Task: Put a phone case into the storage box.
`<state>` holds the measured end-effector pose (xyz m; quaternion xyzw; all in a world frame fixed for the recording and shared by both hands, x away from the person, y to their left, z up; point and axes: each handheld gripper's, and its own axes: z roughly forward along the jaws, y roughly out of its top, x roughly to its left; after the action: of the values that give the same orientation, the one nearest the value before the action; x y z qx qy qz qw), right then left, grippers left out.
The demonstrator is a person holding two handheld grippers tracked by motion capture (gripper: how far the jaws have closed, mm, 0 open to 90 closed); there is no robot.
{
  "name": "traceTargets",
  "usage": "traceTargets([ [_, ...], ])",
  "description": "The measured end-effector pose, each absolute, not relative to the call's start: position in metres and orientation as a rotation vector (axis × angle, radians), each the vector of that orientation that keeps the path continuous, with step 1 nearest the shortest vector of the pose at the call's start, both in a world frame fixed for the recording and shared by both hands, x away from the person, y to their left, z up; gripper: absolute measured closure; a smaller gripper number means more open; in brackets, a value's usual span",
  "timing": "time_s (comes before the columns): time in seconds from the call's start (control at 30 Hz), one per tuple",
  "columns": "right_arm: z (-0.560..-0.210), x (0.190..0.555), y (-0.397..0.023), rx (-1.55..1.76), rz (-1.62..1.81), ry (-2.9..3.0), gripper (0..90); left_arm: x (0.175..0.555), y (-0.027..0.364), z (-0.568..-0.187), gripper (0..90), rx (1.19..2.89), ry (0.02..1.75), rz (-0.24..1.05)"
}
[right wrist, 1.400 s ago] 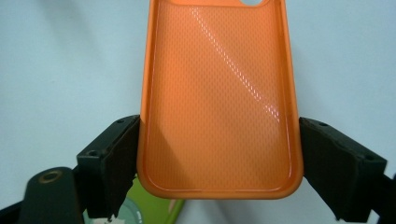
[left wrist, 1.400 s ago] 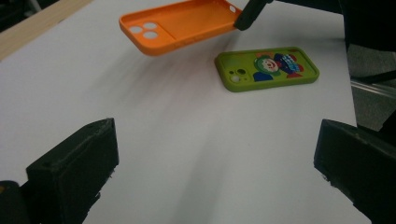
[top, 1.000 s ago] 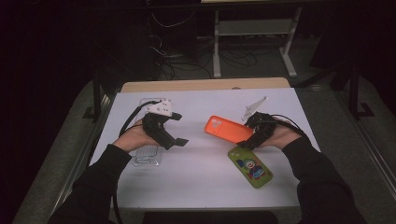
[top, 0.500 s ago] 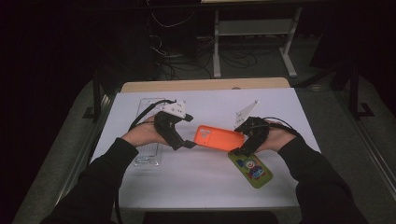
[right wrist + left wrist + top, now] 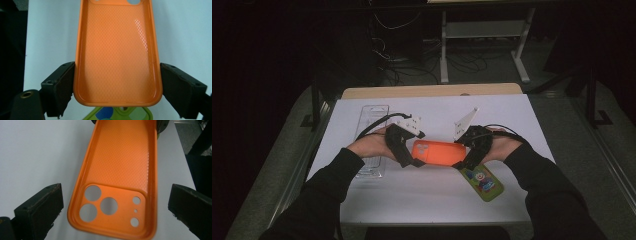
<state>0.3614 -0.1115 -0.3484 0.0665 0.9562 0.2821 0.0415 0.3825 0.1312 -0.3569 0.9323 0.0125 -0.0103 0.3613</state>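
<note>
An orange phone case [image 5: 438, 152] hangs above the white table [image 5: 412, 190] between two hand-held grippers. The right gripper [image 5: 117, 85] clamps its plain end across the width; the left gripper [image 5: 115, 205] stands wide, its jaws clear of the camera-cutout end lying between them. The gripper views reveal a dimpled, glossy inner face; the high view adds a green patterned case [image 5: 482, 181] just beneath.

A white table in a dark room.
You sit at a white-topped table [image 5: 512, 200] whose wooden far edge [image 5: 432, 91] shows past the sheet. Grey floor [image 5: 607, 165] lies on both sides. Behind it, a white shelf frame [image 5: 484, 35] and loose cables [image 5: 412, 65] stand in deep shadow.
</note>
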Motion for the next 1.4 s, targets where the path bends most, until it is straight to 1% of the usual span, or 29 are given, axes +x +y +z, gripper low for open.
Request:
traceTargets([
  [0.23, -0.344, 0.360, -0.104, 0.164, 0.881, 2.927, 15.3, 0.380, 0.125, -0.363, 0.0, 2.450, 0.010, -0.073],
  [0.47, -0.342, 0.360, -0.100, 0.146, 0.883, 2.925, 15.3, 0.379, 0.122, -0.368, 0.0, 2.482, 0.001, -0.073],
  [0.8, -0.343, 0.360, -0.100, 0.152, 0.873, 2.936, 15.2, 0.380, 0.122, -0.368, 11.4, 2.486, 0.014, -0.073],
  [1.2, -0.345, 0.362, -0.101, 0.135, 0.874, 2.951, 14.8, 0.378, 0.121, -0.369, 14.3, 2.497, -0.001, -0.070],
  [1.4, -0.349, 0.361, -0.103, 0.194, 0.917, 2.957, 12.1, 0.375, 0.121, -0.370, 15.1, 2.489, 0.038, -0.082],
])
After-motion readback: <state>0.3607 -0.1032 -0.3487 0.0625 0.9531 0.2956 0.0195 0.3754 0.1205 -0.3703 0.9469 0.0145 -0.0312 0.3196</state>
